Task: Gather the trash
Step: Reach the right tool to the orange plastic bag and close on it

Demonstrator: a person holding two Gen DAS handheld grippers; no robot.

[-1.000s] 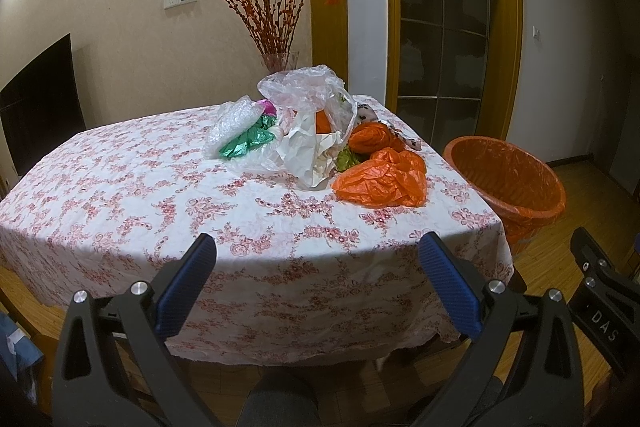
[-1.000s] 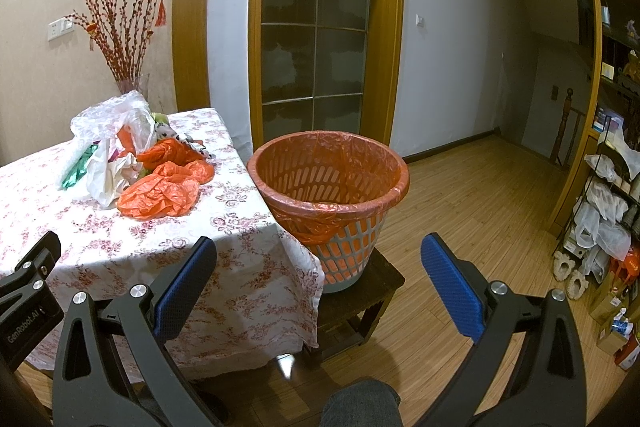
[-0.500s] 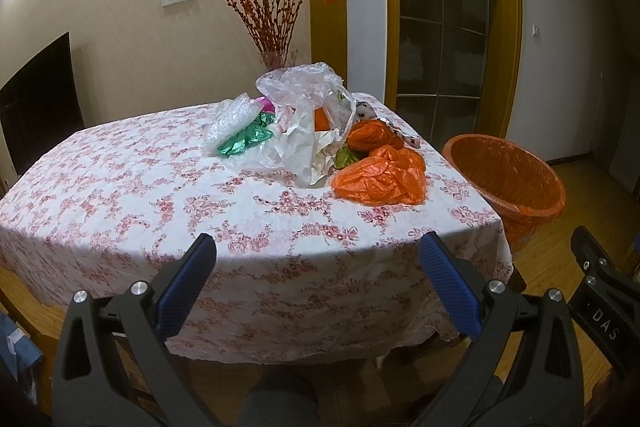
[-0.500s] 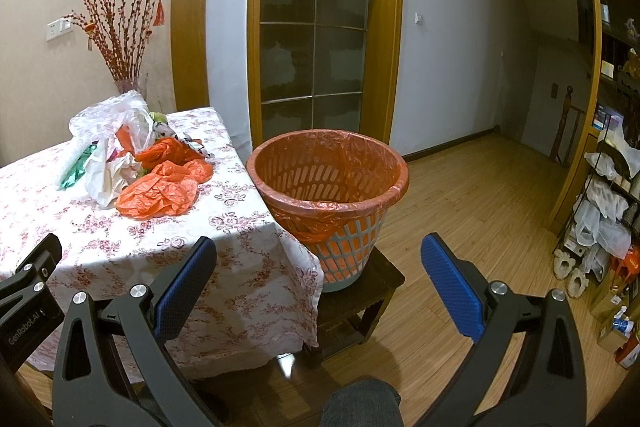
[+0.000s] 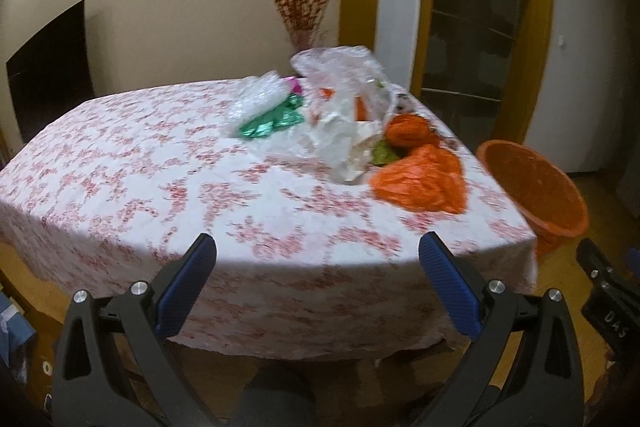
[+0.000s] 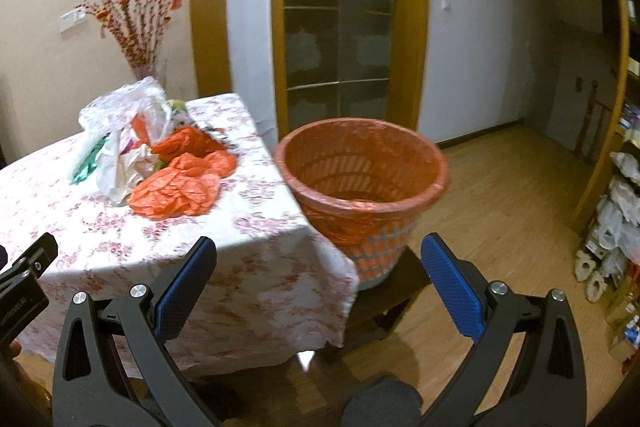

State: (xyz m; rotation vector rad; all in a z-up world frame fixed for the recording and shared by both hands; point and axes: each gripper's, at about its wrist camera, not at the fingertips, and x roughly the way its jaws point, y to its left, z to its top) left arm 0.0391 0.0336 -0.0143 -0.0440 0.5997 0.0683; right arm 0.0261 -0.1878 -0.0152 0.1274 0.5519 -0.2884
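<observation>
Both the left gripper (image 5: 318, 269) and the right gripper (image 6: 318, 271) gape wide and hold nothing, short of the table (image 5: 120, 167) where crumpled orange bags (image 5: 424, 179) and clear plastic (image 5: 340, 83) lie beside the orange-lined bin (image 6: 360, 179), whose visible inside looks empty.

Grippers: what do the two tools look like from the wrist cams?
Both match: the left gripper and right gripper have black plastic A-frame fingers, textured blue pads and silver bolts. The neighbouring tool's black body carries white lettering.
</observation>
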